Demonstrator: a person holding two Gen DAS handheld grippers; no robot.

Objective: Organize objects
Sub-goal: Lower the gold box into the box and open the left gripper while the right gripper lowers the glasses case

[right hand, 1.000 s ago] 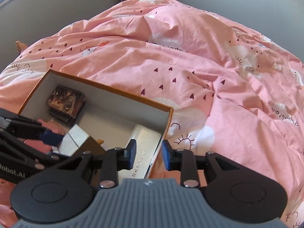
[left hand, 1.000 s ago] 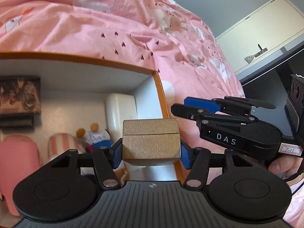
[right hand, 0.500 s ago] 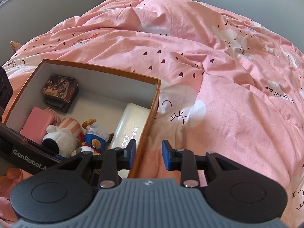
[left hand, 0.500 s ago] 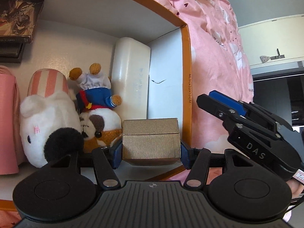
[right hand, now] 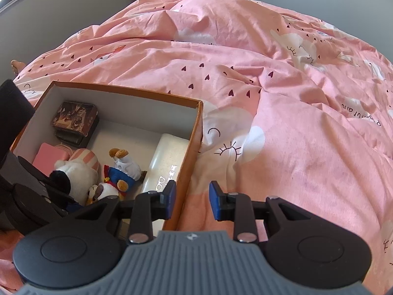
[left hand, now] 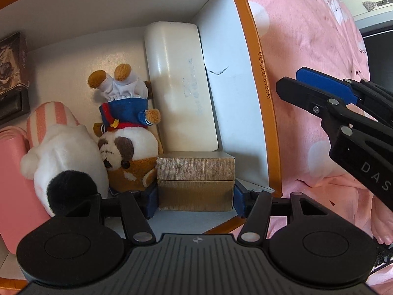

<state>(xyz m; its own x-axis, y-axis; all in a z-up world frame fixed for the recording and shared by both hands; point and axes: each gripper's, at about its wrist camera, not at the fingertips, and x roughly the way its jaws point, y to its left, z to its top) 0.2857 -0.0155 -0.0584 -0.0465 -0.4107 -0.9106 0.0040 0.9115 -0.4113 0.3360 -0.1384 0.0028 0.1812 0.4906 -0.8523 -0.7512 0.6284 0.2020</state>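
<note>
**Gold box poised over the last free corner**

The left tongs (left hand: 195, 194) clamp the gold box (left hand: 195, 180) by its short ends, long axis crosswise between the pads. Directly ahead lies the white glasses case (left hand: 178, 86), the dog plush (left hand: 127, 147) just left, the cardboard box (left hand: 255, 78) wall right. The right tongs (right hand: 191, 202), empty and part-open, straddle that wall.
</note>
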